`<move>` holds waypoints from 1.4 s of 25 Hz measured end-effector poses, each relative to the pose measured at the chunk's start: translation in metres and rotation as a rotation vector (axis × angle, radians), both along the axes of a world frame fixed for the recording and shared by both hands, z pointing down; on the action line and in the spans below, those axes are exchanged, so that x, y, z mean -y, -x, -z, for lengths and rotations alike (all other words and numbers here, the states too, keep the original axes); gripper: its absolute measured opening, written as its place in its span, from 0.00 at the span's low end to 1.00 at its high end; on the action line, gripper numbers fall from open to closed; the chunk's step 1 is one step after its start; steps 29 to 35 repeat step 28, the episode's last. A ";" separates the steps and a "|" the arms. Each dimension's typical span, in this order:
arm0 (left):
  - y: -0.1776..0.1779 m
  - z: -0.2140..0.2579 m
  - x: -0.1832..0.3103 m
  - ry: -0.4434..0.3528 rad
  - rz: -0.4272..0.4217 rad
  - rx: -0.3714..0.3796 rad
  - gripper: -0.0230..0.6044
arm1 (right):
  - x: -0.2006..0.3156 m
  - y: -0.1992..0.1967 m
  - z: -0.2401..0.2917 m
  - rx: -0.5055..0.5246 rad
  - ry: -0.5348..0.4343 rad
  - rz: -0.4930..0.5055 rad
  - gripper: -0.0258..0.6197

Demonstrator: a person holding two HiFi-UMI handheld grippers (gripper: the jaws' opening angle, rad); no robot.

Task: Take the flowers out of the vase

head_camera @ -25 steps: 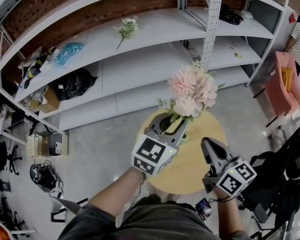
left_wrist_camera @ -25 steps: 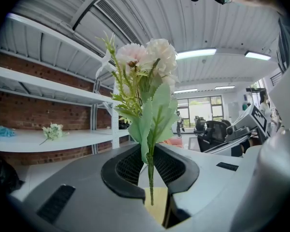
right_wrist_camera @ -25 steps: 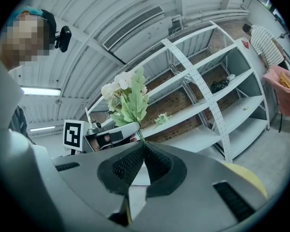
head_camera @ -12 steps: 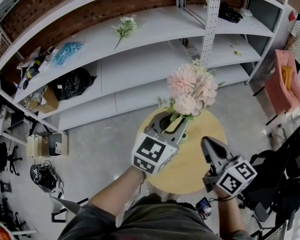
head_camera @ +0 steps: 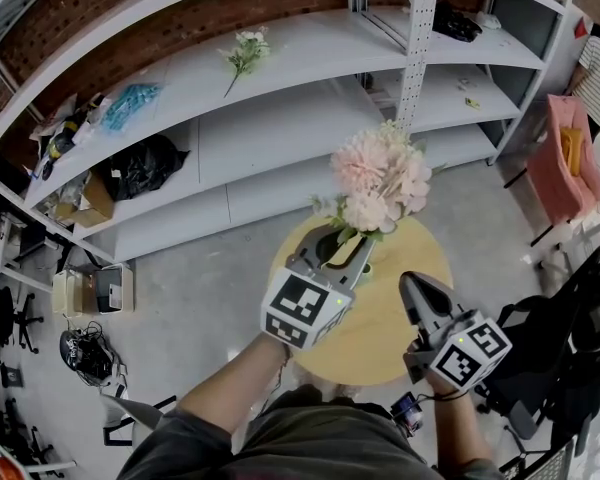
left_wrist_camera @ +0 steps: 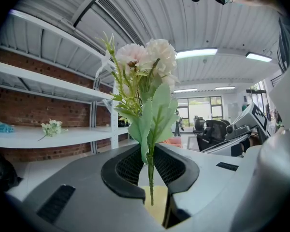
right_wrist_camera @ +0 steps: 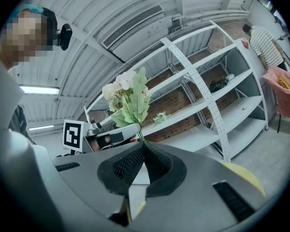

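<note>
1. Flowers, a pink bunch with green leaves, are standing upright above the far edge of the round yellow table, because the left gripper is clamping their thin stem low down, under the leaves.
2. Left gripper is pinching the stem between its ribbed pads and pointing nearly level, so the bunch is standing vertical and the heads are not tipping.
3. Stem end is showing free under the jaws in the left gripper view, with the yellow table top behind it. I am not finding the vase in any view, so I am judging, without certainty, that the bunch is already lifted clear.
4. Right gripper is waiting near the right edge of the table, with its jaws pressed together on nothing, apart from the flowers and seemingly held out of the way.
5. Another small sprig is lying on the grey shelf, well apart.
</note>
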State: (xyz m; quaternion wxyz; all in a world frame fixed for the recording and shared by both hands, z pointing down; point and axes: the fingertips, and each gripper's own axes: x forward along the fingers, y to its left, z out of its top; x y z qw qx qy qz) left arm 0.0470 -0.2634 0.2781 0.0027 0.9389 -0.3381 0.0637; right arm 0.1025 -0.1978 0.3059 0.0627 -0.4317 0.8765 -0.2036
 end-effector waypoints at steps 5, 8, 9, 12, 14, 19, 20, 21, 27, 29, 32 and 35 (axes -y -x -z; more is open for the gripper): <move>0.000 -0.003 0.000 0.008 0.005 0.000 0.15 | 0.001 0.000 0.000 -0.002 0.000 0.002 0.06; 0.000 -0.003 0.000 0.010 0.006 -0.001 0.15 | 0.001 0.000 -0.001 0.001 0.000 0.003 0.06; 0.000 -0.003 0.000 0.009 0.006 -0.002 0.15 | 0.001 0.000 -0.001 0.001 0.000 0.004 0.06; -0.001 -0.004 0.000 0.013 0.004 -0.004 0.15 | 0.001 0.001 -0.001 0.003 -0.001 0.003 0.06; -0.001 -0.004 0.000 0.012 0.003 -0.006 0.15 | 0.001 0.001 -0.002 0.003 0.000 0.002 0.06; -0.002 -0.003 0.001 0.011 -0.001 -0.008 0.15 | 0.001 0.000 -0.003 0.002 0.005 0.001 0.06; -0.002 -0.003 0.001 0.012 -0.001 -0.007 0.15 | 0.001 0.000 -0.003 0.002 0.006 0.001 0.06; -0.002 -0.004 0.001 0.014 -0.001 -0.006 0.15 | 0.001 0.000 -0.003 0.002 0.007 0.001 0.06; -0.002 -0.006 0.002 0.026 -0.001 -0.007 0.15 | 0.003 0.000 -0.005 0.000 0.011 0.003 0.06; -0.002 -0.007 0.003 0.027 0.000 -0.006 0.15 | 0.003 0.001 -0.005 -0.001 0.012 0.004 0.06; -0.002 -0.007 0.003 0.027 0.000 -0.006 0.15 | 0.003 0.001 -0.005 -0.001 0.012 0.004 0.06; -0.002 -0.007 0.003 0.027 0.000 -0.006 0.15 | 0.003 0.001 -0.005 -0.001 0.012 0.004 0.06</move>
